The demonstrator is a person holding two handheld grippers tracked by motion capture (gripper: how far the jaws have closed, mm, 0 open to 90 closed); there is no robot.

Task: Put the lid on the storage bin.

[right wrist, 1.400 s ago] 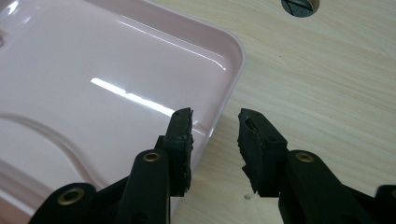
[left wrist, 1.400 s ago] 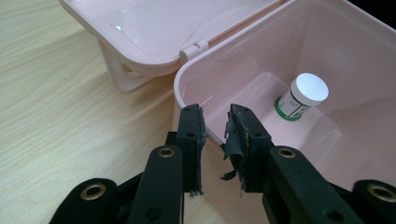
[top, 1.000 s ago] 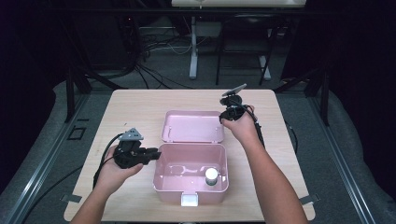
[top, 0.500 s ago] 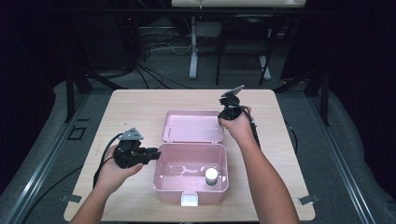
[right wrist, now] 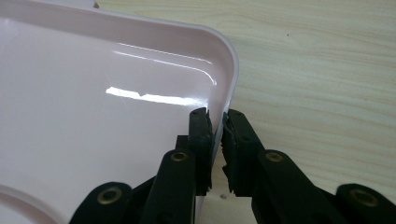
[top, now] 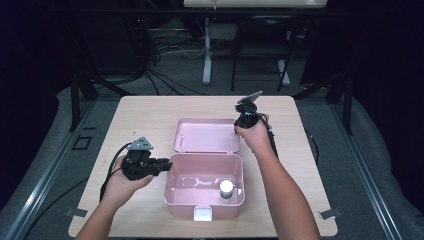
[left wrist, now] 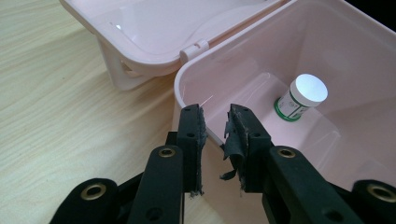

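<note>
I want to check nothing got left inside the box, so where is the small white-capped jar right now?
The jar stands upright inside the open pink box, near its front right corner in the high view, apart from both grippers.

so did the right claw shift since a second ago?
No. In the high view the right claw sits at the same right edge of the open lid; its jaws have just been closing, with that edge between them.

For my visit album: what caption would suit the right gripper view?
Right gripper closing its jaws on the rim of the pink box's open lid.
</note>
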